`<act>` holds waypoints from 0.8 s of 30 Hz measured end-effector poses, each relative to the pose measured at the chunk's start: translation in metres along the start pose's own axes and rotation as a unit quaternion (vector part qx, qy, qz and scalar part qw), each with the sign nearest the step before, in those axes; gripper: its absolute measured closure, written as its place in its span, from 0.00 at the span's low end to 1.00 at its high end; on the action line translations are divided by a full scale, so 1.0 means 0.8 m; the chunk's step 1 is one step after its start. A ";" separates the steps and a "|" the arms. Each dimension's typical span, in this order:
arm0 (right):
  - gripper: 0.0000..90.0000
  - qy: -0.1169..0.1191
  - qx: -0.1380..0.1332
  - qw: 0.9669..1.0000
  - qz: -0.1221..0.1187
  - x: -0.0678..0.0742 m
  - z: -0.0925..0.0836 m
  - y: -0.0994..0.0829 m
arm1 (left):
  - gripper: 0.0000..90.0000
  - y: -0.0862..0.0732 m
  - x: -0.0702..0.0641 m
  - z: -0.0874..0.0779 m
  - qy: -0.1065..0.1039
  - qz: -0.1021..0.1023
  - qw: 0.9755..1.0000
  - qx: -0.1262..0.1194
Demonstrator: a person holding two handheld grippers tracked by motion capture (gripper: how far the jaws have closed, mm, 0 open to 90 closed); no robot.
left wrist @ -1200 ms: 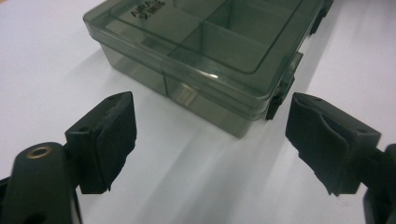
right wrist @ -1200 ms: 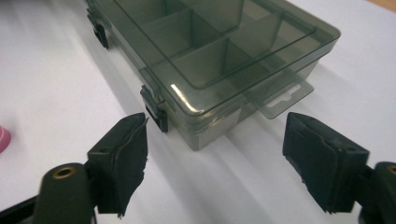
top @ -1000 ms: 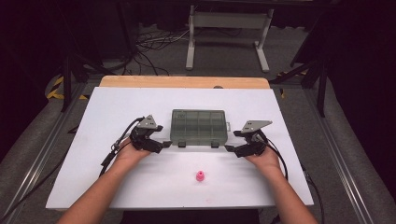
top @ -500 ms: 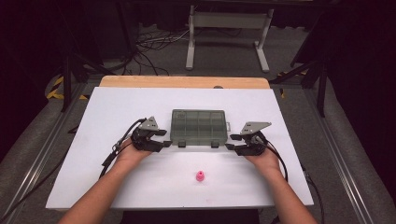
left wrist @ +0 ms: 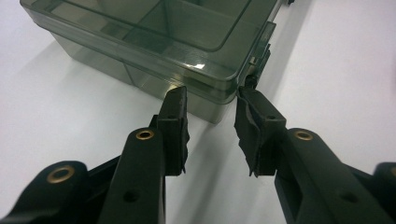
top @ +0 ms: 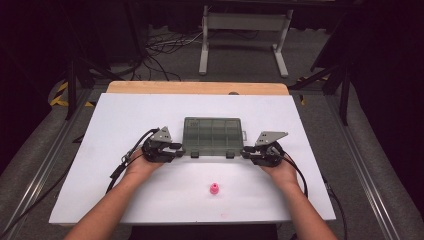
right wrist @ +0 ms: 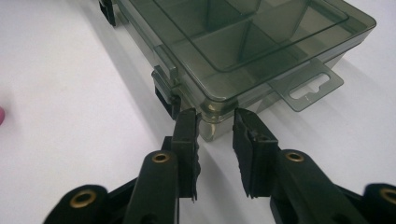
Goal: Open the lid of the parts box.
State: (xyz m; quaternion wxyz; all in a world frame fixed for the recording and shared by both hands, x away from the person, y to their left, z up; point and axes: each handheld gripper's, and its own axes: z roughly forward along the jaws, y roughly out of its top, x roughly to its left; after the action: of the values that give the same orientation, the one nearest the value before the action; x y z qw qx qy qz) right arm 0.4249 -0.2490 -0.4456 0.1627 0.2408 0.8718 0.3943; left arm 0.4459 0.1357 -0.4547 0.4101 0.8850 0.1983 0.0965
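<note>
A smoky clear compartment box (top: 212, 135) lies shut on the white table (top: 125, 120), with black latches on its near side. My left gripper (top: 181, 148) is at its near left corner. In the left gripper view the two pads (left wrist: 175, 112) of that gripper (left wrist: 210, 93) press the corner of the box (left wrist: 154, 42) from both sides. My right gripper (top: 245, 150) is at the near right corner, and its jaws (right wrist: 215, 114) likewise pinch the box (right wrist: 243, 42). Both pairs of jaws have just been closing onto these corners. A small pink piece (top: 214, 189) lies on the table nearer the person.
A clear hang tab (right wrist: 310, 88) sticks out from the box's right end. A wooden strip (top: 197, 88) borders the table's far edge. Beyond it are a metal stand (top: 245, 30) and cables (top: 160, 47) on the floor.
Both grippers' jaws have narrowed onto the box's near corners. The hands and the box have stayed in place.
</note>
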 end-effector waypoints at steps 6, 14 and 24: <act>0.83 -0.001 -0.001 1.000 -0.001 0.000 0.000 -0.001 | 0.76 0.002 -0.002 -0.002 0.003 0.007 1.000 0.001; 0.89 0.005 -0.023 1.000 0.005 -0.002 -0.009 0.002 | 0.82 0.005 -0.004 -0.010 0.006 0.012 1.000 -0.013; 0.97 0.005 -0.067 0.998 0.019 -0.007 -0.020 0.009 | 0.95 0.010 -0.003 -0.021 0.004 0.006 0.999 -0.051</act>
State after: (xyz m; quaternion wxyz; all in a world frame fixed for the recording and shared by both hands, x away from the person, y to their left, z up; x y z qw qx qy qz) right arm 0.4239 -0.2579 -0.4295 0.1666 0.2443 0.8394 0.4561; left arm 0.4399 0.1415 -0.4375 0.4533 0.8637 0.1890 0.1128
